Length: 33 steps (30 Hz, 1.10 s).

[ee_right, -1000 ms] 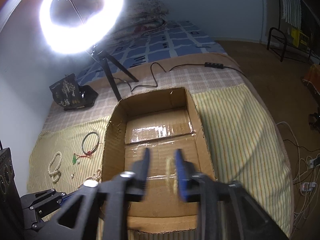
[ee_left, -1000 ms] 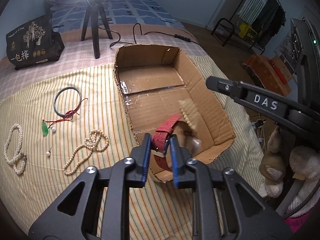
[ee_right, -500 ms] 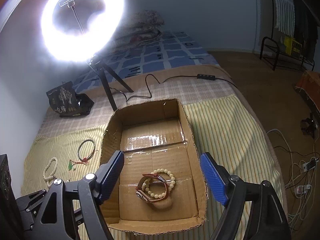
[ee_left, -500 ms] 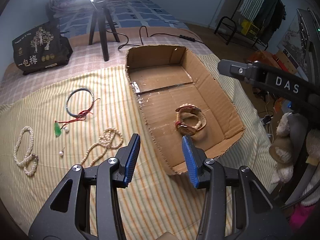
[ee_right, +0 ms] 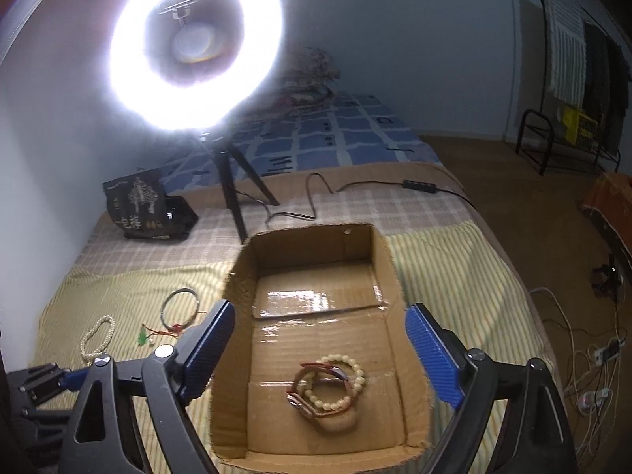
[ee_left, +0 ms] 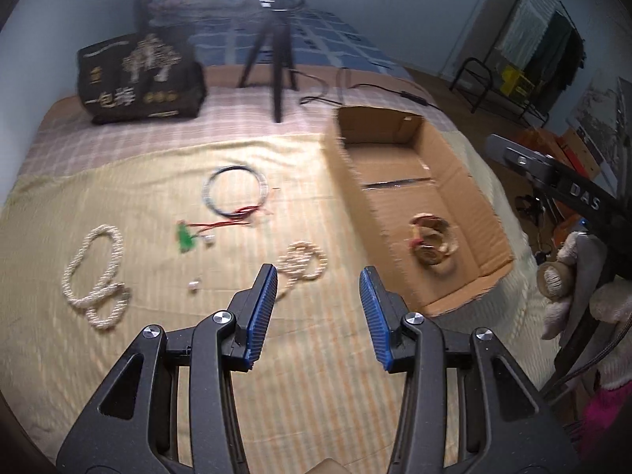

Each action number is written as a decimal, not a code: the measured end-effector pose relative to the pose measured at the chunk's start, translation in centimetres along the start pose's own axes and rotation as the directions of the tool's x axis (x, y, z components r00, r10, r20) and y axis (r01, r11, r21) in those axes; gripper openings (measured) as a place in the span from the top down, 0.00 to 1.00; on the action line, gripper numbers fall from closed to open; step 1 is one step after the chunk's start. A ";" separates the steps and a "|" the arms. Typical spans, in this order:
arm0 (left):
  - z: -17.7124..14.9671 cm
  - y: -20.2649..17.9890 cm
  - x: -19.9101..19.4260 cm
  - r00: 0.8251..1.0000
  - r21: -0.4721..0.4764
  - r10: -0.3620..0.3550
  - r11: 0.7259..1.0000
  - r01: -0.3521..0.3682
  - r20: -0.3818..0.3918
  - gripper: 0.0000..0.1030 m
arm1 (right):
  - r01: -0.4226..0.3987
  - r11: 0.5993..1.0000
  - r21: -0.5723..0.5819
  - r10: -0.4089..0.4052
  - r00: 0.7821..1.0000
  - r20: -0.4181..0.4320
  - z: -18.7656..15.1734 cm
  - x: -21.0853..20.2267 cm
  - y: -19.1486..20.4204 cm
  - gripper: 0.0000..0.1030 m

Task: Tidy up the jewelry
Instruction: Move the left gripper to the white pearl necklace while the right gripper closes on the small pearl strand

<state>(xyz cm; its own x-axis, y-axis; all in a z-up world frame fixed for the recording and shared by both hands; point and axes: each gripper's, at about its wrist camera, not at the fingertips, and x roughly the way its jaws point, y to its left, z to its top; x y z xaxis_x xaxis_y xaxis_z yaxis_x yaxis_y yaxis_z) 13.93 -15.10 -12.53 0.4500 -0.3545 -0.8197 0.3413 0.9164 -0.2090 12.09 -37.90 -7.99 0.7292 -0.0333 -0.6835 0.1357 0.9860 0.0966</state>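
An open cardboard box [ee_left: 470,181] [ee_right: 237,312] lies on the striped bed cover. Inside it rest a red-strap watch [ee_right: 312,395] and a cream bead bracelet [ee_right: 351,379], piled together [ee_left: 432,237]. On the cover to its left lie a small bead strand [ee_left: 302,262], a long pearl necklace [ee_left: 96,272] [ee_right: 96,335], a dark bangle [ee_left: 235,191] [ee_right: 179,306] with red cord, a green pendant [ee_left: 185,237] and a loose pearl [ee_left: 193,285]. My left gripper [ee_left: 318,308] is open and empty above the cover, near the bead strand. My right gripper [ee_right: 320,349] is open and empty above the box.
A ring light [ee_right: 195,45] on a tripod [ee_left: 276,55] and a black bag [ee_left: 138,79] stand at the back of the bed. A cable with a switch [ee_right: 418,186] runs behind the box. Stuffed toys [ee_left: 572,288] are at the right bed edge.
Both grippers opened and let the watch and the bead bracelet fall into the box. My left gripper then swung left, towards the jewelry on the cover. My right gripper rose a little.
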 end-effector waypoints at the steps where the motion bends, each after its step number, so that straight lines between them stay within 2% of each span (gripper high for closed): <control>1: -0.1 0.7 -0.2 1.000 -0.006 0.010 1.000 -0.010 0.002 0.57 | -0.008 1.000 -0.011 0.008 1.000 0.001 0.0 0.1 0.6 0.12; 6: -0.2 4.7 -1.5 0.998 -0.055 0.058 0.997 -0.057 0.005 0.57 | -0.056 0.996 -0.065 0.054 0.998 -0.022 0.1 0.6 3.2 0.08; 11: -0.6 8.4 -2.1 0.994 -0.105 0.109 0.989 -0.108 -0.002 0.57 | -0.116 0.984 -0.137 0.106 0.991 -0.080 -0.2 1.5 6.6 0.08; 16: -1.0 11.7 -2.7 0.992 -0.164 0.124 0.979 -0.125 -0.016 0.57 | -0.220 0.962 -0.158 0.195 0.967 -0.163 -1.0 2.7 9.9 0.08; 18: -1.1 12.8 -3.0 0.991 -0.182 0.130 0.974 -0.131 -0.019 0.57 | -0.263 0.954 -0.147 0.231 0.952 -0.202 -1.5 3.2 10.9 0.09; 21: -1.2 14.2 -3.2 0.991 -0.213 0.127 0.968 -0.130 -0.028 0.57 | -0.329 0.936 -0.128 0.284 0.917 -0.279 -2.5 4.3 12.6 0.14; 23: -1.3 15.1 -3.1 0.992 -0.236 0.121 0.964 -0.126 -0.039 0.57 | -0.356 0.926 -0.123 0.300 0.895 -0.330 -3.2 5.1 13.6 0.14; 28: -1.6 17.0 -2.9 0.991 -0.291 0.119 0.948 -0.133 -0.063 0.57 | -0.348 0.932 -0.105 0.271 0.858 -0.435 -5.1 7.4 15.1 0.14; 33: -1.9 18.8 -2.5 0.989 -0.339 0.116 0.930 -0.139 -0.087 0.57 | -0.323 0.946 -0.017 0.272 0.823 -0.498 -6.0 9.7 14.7 0.14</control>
<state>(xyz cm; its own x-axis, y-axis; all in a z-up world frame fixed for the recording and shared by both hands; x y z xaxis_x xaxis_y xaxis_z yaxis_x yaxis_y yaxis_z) 17.66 3.37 -15.40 0.4133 -0.2286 -0.8814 -0.0249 0.9648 -0.2619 17.15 -22.74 -17.49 0.3029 0.3225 -0.8968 -0.1185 0.9465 0.3003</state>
